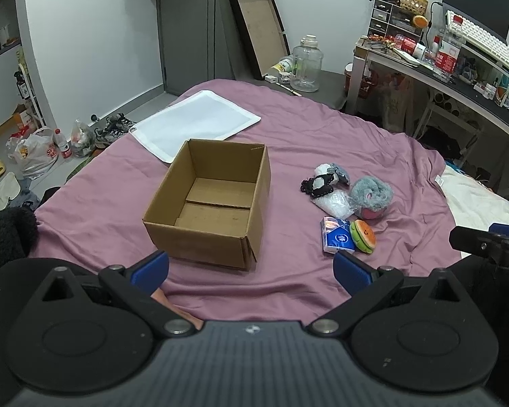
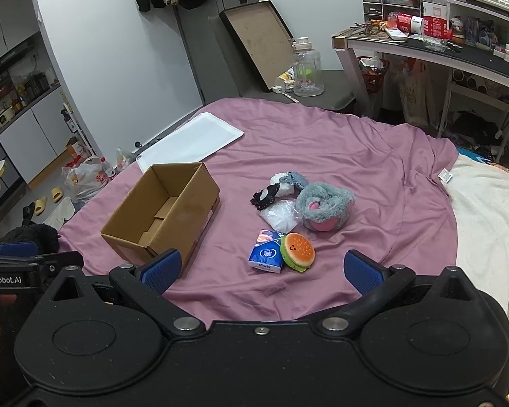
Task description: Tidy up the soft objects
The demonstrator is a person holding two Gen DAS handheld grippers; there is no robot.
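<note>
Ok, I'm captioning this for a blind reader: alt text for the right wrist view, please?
An open claw hovers over a purple bedspread, facing a pile of soft toys, a burger plush and a tissue pack. An empty box sits to their left.

Even indoor light falls from overhead, bright enough throughout. Shadows beside the cardboard box (image 1: pixel 208 203) stay soft and short on the bed (image 1: pixel 322 142). Fisheye distortion bends walls and doorframes near the edges. Focus is sharp, with no strong glare.

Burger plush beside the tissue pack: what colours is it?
Orange bun with a green layer; the burger plush shows best in the right wrist view.
</note>
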